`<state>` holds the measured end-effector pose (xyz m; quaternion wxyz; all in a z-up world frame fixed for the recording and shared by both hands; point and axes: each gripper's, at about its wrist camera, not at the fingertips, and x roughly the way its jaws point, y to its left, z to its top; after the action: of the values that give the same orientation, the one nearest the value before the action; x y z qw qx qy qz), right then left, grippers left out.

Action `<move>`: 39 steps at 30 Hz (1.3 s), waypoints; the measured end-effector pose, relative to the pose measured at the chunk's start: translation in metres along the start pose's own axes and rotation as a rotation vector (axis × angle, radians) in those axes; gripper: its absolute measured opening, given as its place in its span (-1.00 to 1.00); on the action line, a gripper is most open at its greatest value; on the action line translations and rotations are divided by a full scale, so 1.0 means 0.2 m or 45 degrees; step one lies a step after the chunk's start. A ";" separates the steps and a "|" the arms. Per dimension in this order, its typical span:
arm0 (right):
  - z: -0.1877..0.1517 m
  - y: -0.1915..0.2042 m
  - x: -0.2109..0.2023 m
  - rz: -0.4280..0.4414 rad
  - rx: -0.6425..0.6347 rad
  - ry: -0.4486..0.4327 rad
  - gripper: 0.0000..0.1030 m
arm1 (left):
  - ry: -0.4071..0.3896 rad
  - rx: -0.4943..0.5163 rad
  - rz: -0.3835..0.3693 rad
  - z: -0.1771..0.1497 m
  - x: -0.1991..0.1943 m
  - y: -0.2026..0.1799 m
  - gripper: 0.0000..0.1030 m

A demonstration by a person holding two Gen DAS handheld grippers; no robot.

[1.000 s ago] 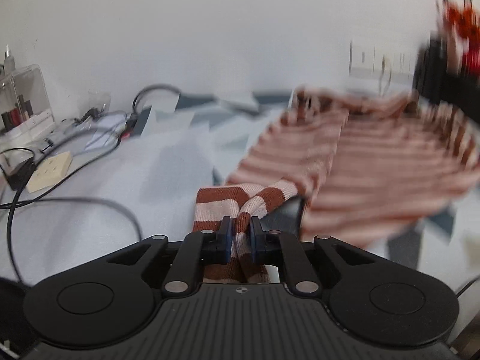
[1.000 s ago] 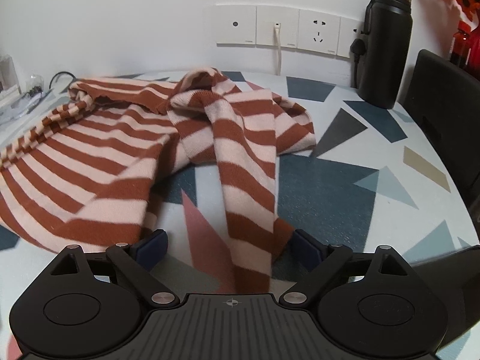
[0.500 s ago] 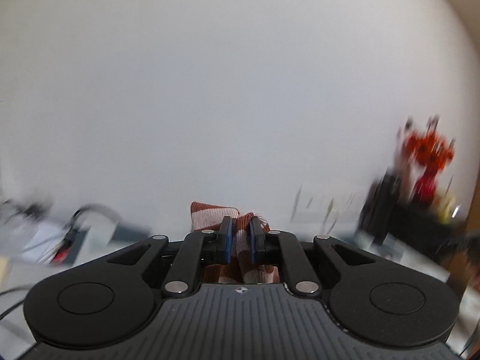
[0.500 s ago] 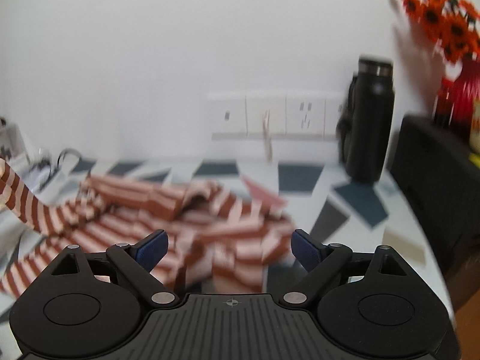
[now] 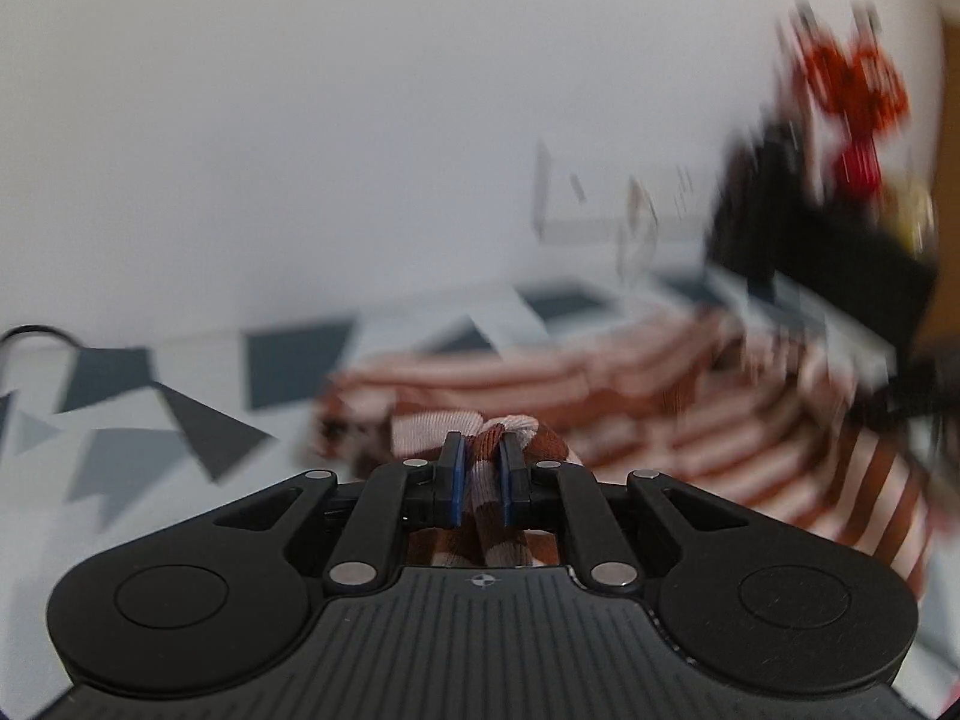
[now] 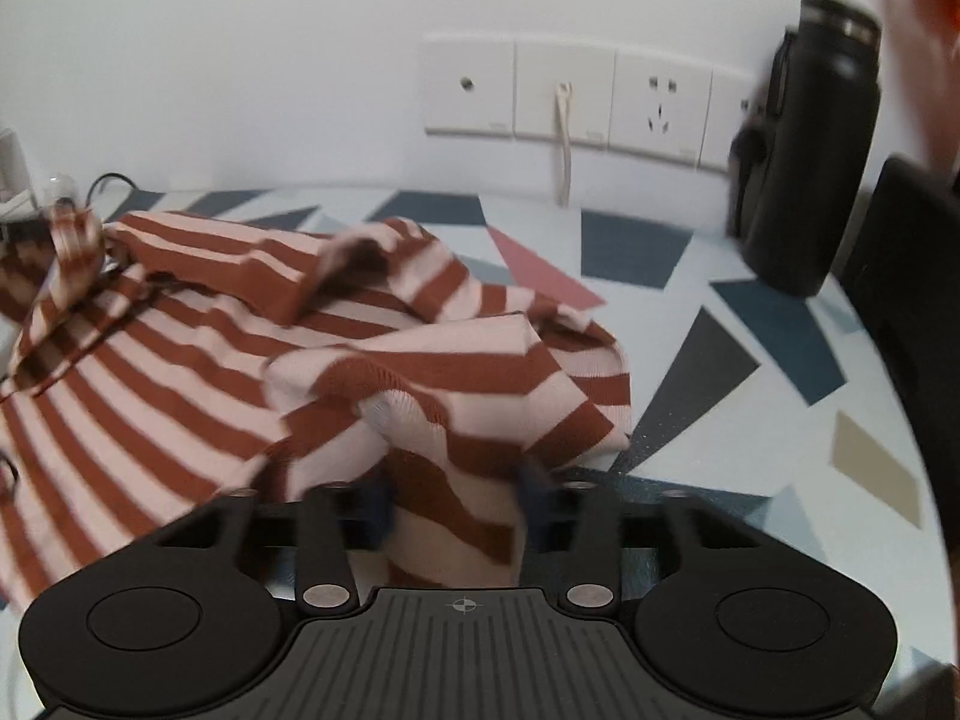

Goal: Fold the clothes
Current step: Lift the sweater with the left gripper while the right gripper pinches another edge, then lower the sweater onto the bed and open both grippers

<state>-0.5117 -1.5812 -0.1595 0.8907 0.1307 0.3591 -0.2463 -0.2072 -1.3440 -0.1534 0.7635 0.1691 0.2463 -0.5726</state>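
Observation:
A rust-and-pink striped sweater lies crumpled on the patterned table. In the blurred left wrist view, my left gripper is shut on a bunched striped sleeve end, held above the table, with the rest of the sweater beyond it to the right. My right gripper sits low over the sweater's near right part. Its jaws are closing, and a fold of striped sleeve fills the gap between them, with the blurred pads against its sides.
A black bottle stands at the back right, below a row of wall sockets with a white cable hanging down. A dark chair back is at the right edge. Cables lie at the far left, and red flowers at the right.
My left gripper swung right with the sleeve end, from beside the sweater to just in front of it. My right gripper came back down over the sleeve and its wide jaws narrowed onto it.

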 end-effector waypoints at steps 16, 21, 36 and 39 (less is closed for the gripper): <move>0.58 -0.10 0.14 -0.032 0.127 -0.486 -0.86 | -0.252 -0.024 0.234 0.44 0.30 0.21 -0.88; 0.65 0.08 0.42 0.070 0.020 -0.313 -0.85 | -0.095 -0.013 0.166 0.36 0.53 0.19 -0.88; 0.63 0.25 0.48 -0.076 -0.115 -0.216 0.32 | -0.074 0.036 0.142 0.36 0.24 0.11 0.27; 0.57 0.22 0.28 -0.033 -0.070 -0.226 0.34 | -0.080 0.090 0.146 0.30 0.00 0.05 0.33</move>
<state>-0.3884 -1.6100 -0.1161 0.9190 0.0792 0.2869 -0.2585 -0.1863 -1.3730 -0.1039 0.7960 0.1916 0.1918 -0.5411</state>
